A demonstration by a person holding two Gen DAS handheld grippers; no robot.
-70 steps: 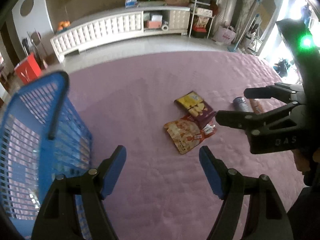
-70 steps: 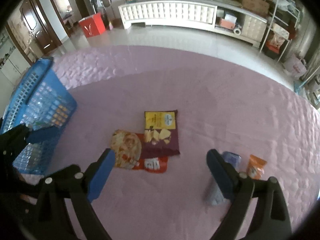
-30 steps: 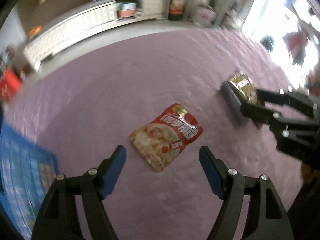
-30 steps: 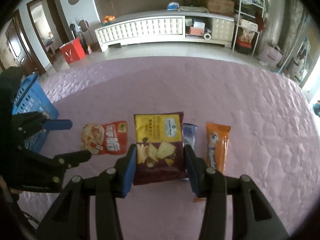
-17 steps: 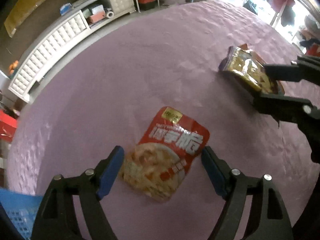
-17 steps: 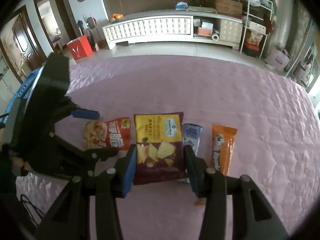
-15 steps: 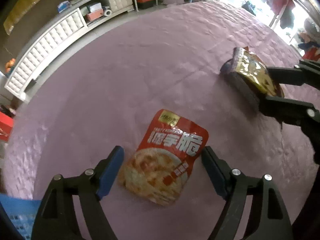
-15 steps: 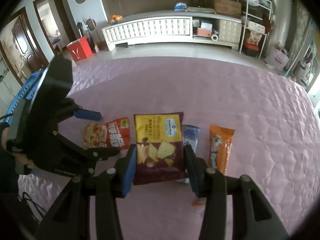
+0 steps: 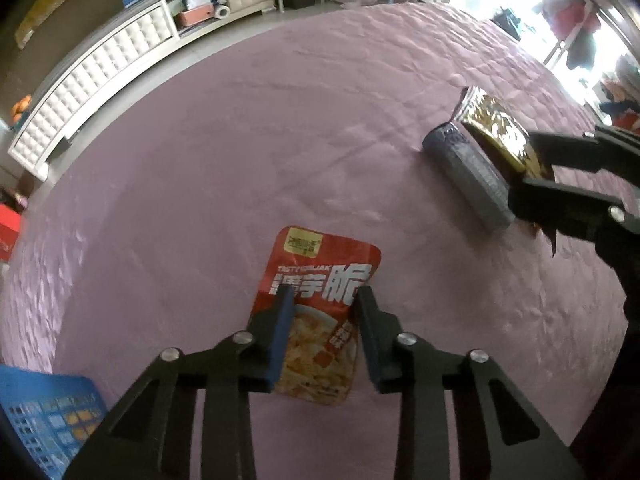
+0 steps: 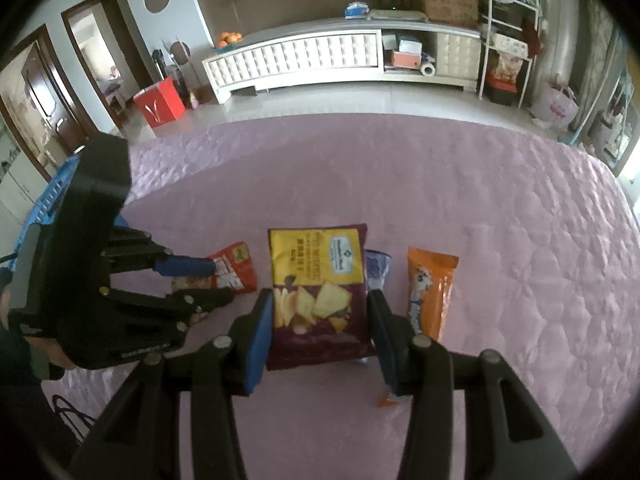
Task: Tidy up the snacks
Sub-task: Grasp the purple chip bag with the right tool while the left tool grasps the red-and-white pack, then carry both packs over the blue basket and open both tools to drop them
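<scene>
Blue basket (image 9: 44, 416) at the bed's left edge, only a corner showing in our left wrist view. Next along the pink quilted bed (image 10: 400, 168), our left gripper (image 9: 322, 300) points steeply down over the red snack pouch (image 9: 320, 280) — jaws closing, pouch between the blue pads, which sit against its two long edges. The pouch lies flat on the quilt, toward the near left part of the bed.

Further right, our right gripper (image 10: 320, 312) is clenched on the yellow-and-purple chip bag (image 10: 320, 280), pads pressed to both sides of its lower half. Whether the bag is clear of the quilt we cannot tell.

Just beside the chip bag's right edge and partly hidden behind it — a grey-blue packet (image 10: 378, 268). Right of that, apart from it, an orange bar wrapper (image 10: 428, 296) lies lengthwise on the bed.

Beyond the bed's far edge, a long white cabinet (image 10: 304, 60) against the wall.
</scene>
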